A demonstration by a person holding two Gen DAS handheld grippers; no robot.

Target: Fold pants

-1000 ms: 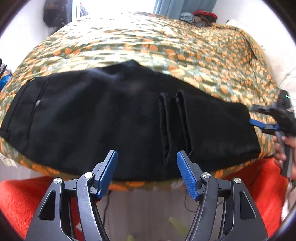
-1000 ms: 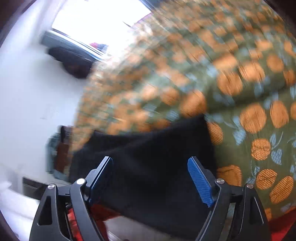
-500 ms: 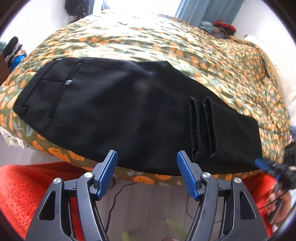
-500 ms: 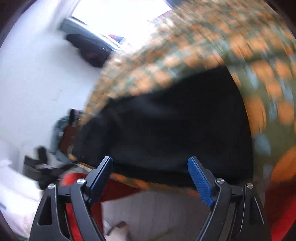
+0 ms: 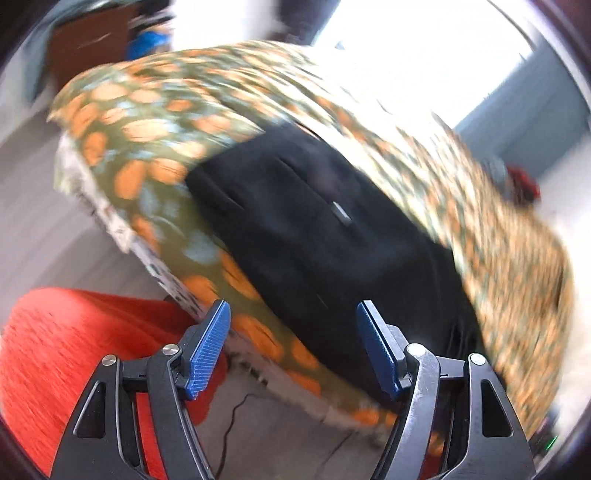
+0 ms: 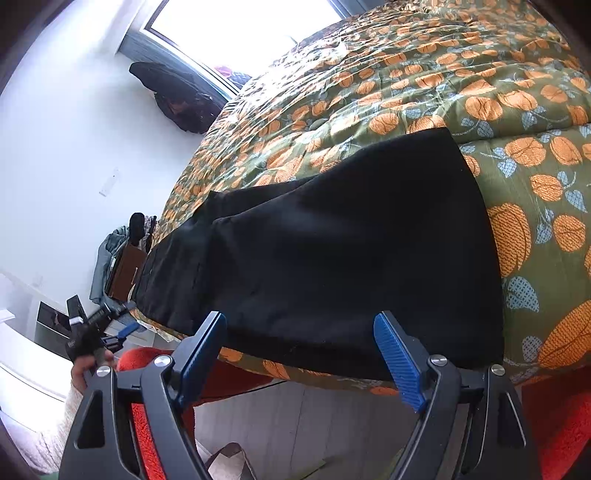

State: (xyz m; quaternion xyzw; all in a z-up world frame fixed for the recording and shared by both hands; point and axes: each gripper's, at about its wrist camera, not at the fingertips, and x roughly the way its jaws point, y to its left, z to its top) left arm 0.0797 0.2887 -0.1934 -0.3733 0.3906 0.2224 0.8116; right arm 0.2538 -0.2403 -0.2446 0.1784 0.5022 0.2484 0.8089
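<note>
Black pants (image 6: 332, 251) lie flat along the near edge of a bed with a green and orange patterned cover (image 6: 424, 81). In the left wrist view, which is blurred, the waist end of the pants (image 5: 314, 221) with a back pocket lies ahead. My left gripper (image 5: 293, 347) is open and empty, off the bed's edge near the waist end. It also shows in the right wrist view (image 6: 118, 334) at far left. My right gripper (image 6: 301, 360) is open and empty, just in front of the leg end of the pants.
An orange-red rug (image 5: 74, 350) lies on the grey floor (image 6: 295, 424) below the bed edge. A cable (image 5: 236, 413) runs on the floor. A wooden piece of furniture with clothes (image 6: 122, 266) stands by the white wall. A bright window (image 6: 240, 29) is behind the bed.
My left gripper has swung left toward the waist end of the pants. My right gripper has pulled back, so the whole length of the pants shows. Both stay open.
</note>
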